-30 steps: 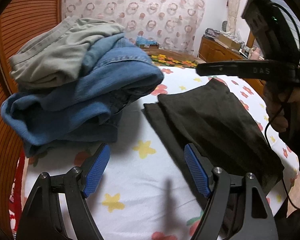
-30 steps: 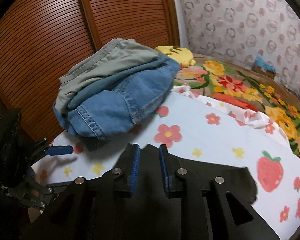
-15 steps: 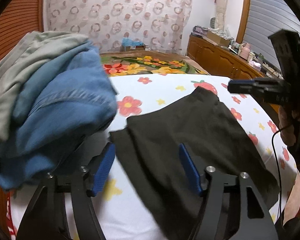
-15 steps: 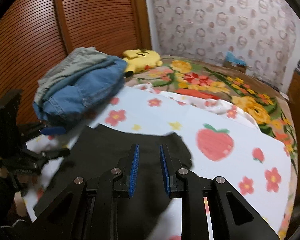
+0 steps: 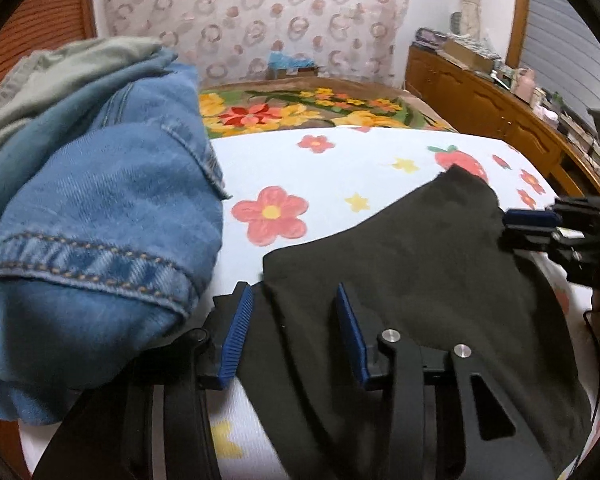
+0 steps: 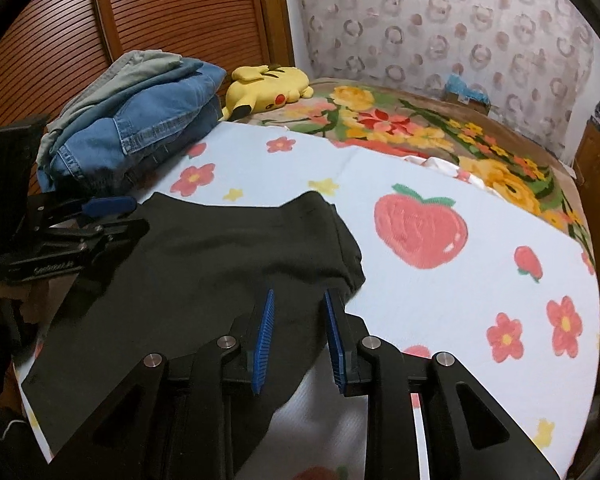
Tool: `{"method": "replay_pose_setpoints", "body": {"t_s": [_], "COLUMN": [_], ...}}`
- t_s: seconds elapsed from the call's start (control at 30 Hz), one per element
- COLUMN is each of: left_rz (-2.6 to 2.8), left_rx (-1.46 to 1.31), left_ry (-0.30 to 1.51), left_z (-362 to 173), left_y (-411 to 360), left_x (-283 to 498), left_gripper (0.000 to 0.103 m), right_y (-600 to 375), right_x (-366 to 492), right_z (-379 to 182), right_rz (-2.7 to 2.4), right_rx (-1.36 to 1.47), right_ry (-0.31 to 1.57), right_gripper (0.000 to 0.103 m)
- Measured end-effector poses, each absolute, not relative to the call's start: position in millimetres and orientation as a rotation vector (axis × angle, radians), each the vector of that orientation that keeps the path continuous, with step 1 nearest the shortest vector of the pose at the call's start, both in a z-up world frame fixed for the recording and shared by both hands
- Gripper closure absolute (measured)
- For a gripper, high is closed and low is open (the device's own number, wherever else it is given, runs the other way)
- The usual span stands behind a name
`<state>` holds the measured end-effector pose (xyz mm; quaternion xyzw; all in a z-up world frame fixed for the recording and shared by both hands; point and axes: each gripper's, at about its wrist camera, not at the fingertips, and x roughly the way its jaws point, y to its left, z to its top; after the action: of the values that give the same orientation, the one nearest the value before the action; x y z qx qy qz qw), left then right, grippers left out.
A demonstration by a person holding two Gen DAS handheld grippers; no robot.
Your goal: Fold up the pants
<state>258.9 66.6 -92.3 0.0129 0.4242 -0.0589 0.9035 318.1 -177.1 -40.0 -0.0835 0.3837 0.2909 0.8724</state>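
I see the bed [image 6: 440, 280] under its white sheet printed with flowers and strawberries, and on it the black pants [image 6: 204, 264] lie folded flat near the edge closest to me, just right of the stack of jeans [image 6: 140, 132]. The right wrist view gives me the whole dark shape: its long axis runs from the near left corner up toward the far right, where a rounded, doubled-over end [image 6: 340, 248] sits beside the big strawberry print. That view alone shows the yellow plush toy [image 6: 268, 88] behind the stack and the slatted wooden doors [image 6: 160, 20]. The left wrist view alone shows the wooden dresser [image 5: 500, 112] along the far wall, and it brings the denim hem and stitching up close. The fabric looks matte and plain, with a few soft creases. My left tool [image 5: 296, 336] stands with a wide gap over the pants' near left corner, a fold edge running between its blue pads [image 5: 234, 340]; it grips nothing. My right tool [image 6: 298, 340] shows a narrower gap, parted over the cloth's near right edge, also holding nothing.
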Motion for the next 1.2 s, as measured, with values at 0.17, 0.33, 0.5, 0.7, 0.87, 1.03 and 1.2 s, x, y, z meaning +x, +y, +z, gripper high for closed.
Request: {"method": "replay_pose_setpoints", "body": {"t_s": [0.17, 0.33, 0.5, 0.7, 0.87, 1.03, 1.2], "left_rz": [-0.094, -0.094, -0.11, -0.125, -0.124, -0.093, -0.071], "left_rx": [0.018, 0.032, 0.026, 0.027, 0.024, 0.017, 0.032], "left_ry": [0.883, 0.882, 0.879, 0.864, 0.781, 0.729, 0.764], "left_z": [-94.3, -94.7, -93.5, -88.5, -64.8, -42.8, -50.6], "left_y": [70.3, 68.2, 68.1, 66.9, 66.0, 75.9, 80.3], "left_x": [262.3, 263.6, 265.4, 260.4, 242.8, 229.2, 232.8], "left_gripper": [0.058, 0.06, 0.076, 0.097, 0.099, 0.099, 0.099], "right_y": [-182.5, -185.3, -187.7, -187.2, -187.0, -189.9, -191.1], "right_x": [318.3, 317.4, 317.1, 316.9, 316.1, 312.9, 307.4], "right_z": [-43.6, -47.0, -48.4, -48.2, -47.3, -41.3, -36.1], "right_rz": [0.621, 0.627, 0.629, 0.629, 0.621, 0.608, 0.61], "right_rx": [-0.167, -0.163, -0.158, -0.158, -0.166, -0.163, -0.158], "right_ry": [0.796, 0.789, 0.788, 0.789, 0.791, 0.775, 0.76], "right_gripper": [0.077, 0.077, 0.077, 0.077, 0.077, 0.077, 0.077]}}
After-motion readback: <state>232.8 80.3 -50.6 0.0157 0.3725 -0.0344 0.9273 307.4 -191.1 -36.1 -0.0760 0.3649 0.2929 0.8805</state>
